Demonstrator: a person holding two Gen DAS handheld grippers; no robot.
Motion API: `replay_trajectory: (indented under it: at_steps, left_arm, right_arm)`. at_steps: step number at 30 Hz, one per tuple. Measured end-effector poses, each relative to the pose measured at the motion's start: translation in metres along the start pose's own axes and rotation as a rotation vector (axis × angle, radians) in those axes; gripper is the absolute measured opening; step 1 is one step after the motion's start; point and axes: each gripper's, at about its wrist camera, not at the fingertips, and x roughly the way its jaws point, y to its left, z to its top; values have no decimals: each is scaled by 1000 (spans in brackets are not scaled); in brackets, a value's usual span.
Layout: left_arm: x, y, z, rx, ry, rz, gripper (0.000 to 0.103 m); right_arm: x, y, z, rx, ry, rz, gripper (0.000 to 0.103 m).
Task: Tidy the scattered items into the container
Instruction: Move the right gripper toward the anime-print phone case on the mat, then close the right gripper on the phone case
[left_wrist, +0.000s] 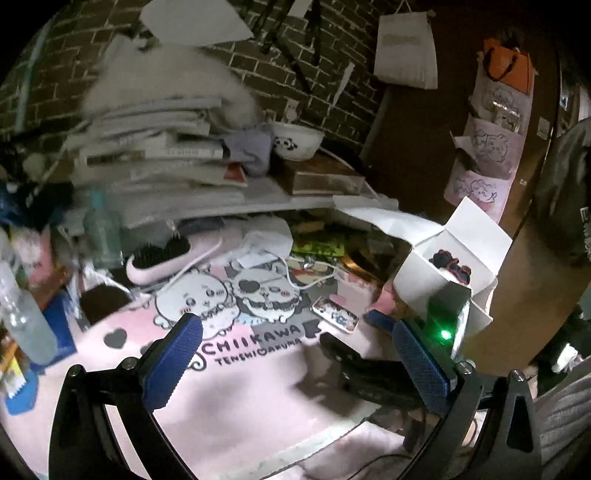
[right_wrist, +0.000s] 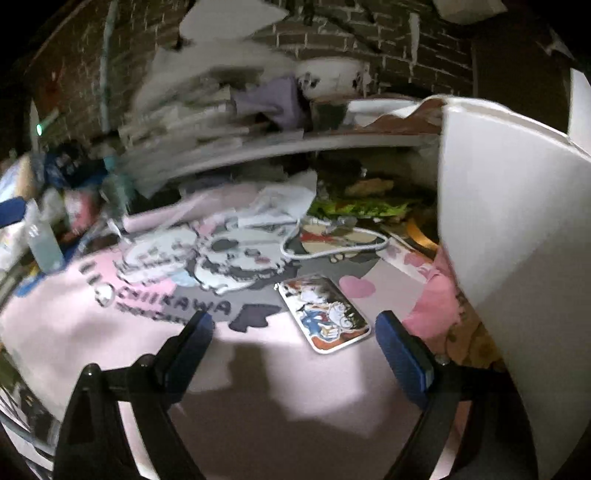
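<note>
A white cardboard box (left_wrist: 458, 236) stands open at the right edge of the pink printed mat (left_wrist: 258, 387), with a dark item (left_wrist: 452, 266) inside it. Its wall (right_wrist: 509, 221) fills the right of the right wrist view. A flat cartoon-sticker case (right_wrist: 323, 314) lies on the mat just ahead of my right gripper (right_wrist: 299, 332), which is open and holds nothing. My left gripper (left_wrist: 295, 347) is also open and holds nothing above the mat; the case (left_wrist: 334, 312) lies ahead of it to the right. The right gripper's fingers (left_wrist: 380, 320) show beside the box.
A pink hairbrush (left_wrist: 166, 258), a white cable (left_wrist: 306, 277) and white cloth lie at the mat's back. A clear bottle (left_wrist: 26, 317) stands at the left. A low shelf (left_wrist: 266, 199) carries stacked books and a panda bowl (left_wrist: 295, 142). Behind is a brick wall.
</note>
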Motion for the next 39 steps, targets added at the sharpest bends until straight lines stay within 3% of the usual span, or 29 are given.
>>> replay_trajectory:
  at_steps: [10,19,26,29,37,39]
  left_arm:
    - [4,9,-7,-11,-25,-22,103]
    - [6,21,-14,-49,-31,-19,103]
    - [5,24,-14,-53,-35,-17,103]
    - [5,24,-15,-54,-36,-16,103]
    - [4,22,-15,-51,-31,-21,103]
    - [3,20,-15,-48,-32,-19,103]
  right_arm:
    - [24,-2,16,44,124,2,88]
    - [35,-2,23,42,156,-13,90]
    - [30,15,20,-29,146,84,89]
    - [29,16,21,-32,121,62,89]
    - [41,3,24,29,173,73,89]
    - [40,4,23,17,164,82,81]
